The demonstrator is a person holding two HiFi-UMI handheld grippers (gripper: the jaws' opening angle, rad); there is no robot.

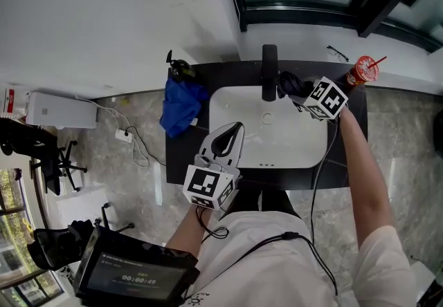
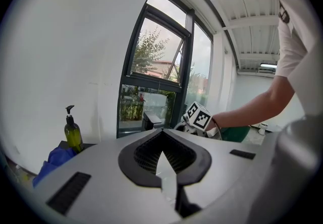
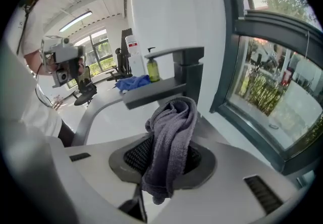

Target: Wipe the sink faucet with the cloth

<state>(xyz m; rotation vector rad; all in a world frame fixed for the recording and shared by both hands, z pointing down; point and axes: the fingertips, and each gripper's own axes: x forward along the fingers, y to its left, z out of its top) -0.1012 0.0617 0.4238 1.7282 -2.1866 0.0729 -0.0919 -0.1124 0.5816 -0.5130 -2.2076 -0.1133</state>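
Though dark overhead, grey cloth [image 3: 174, 117] in right tool [image 3: 167, 142], perhaps against faucet [image 3: 171, 79].

A timer reading 00:00:49 shows in pale digits on the dark screen [image 1: 138, 274] at the near left. The smaller line above it is too small to read. The red cup [image 1: 363, 70] at the far right of the counter [image 1: 221, 77] and the white bottle [image 3: 132, 49] carry labels too blurred to read. The cubes on the left tool [image 1: 236, 129] and right tool [image 1: 288, 84] bear only square markers.
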